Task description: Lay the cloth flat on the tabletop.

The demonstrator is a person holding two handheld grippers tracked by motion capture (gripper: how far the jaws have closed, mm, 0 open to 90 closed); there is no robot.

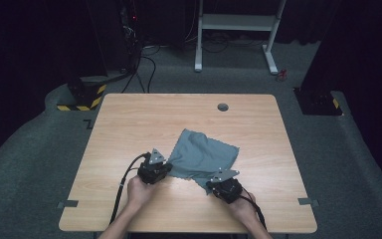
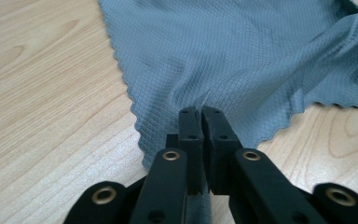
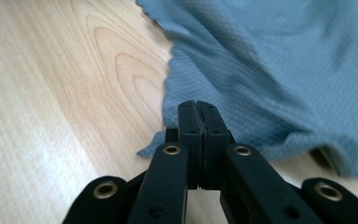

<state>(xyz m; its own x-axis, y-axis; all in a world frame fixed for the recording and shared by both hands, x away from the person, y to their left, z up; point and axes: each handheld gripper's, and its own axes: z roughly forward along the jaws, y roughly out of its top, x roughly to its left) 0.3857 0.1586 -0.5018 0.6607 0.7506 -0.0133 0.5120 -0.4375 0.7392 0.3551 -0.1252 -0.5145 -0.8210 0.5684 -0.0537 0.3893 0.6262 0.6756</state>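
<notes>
A grey-blue waffle-weave cloth (image 1: pixel 201 154) lies rumpled on the wooden table (image 1: pixel 129 119), a little below its middle. My left gripper (image 1: pixel 166 167) is shut on the cloth's near left corner; in the left gripper view its jaws meet at the left gripper (image 2: pixel 200 112) tip with cloth (image 2: pixel 242 56) pinched between them. My right gripper (image 1: pixel 214 185) is shut on the near right corner, and in the right gripper view the right gripper (image 3: pixel 198 106) clamps the cloth's (image 3: pixel 279 65) scalloped edge. The fabric between the two grippers is lifted and creased.
A round cable hole (image 1: pixel 223 107) sits near the table's far edge. Beyond the table stand a white frame (image 1: pixel 236 30) and dark equipment with a yellow-black striped base (image 1: pixel 82 97). Bare wood surrounds the cloth on all sides.
</notes>
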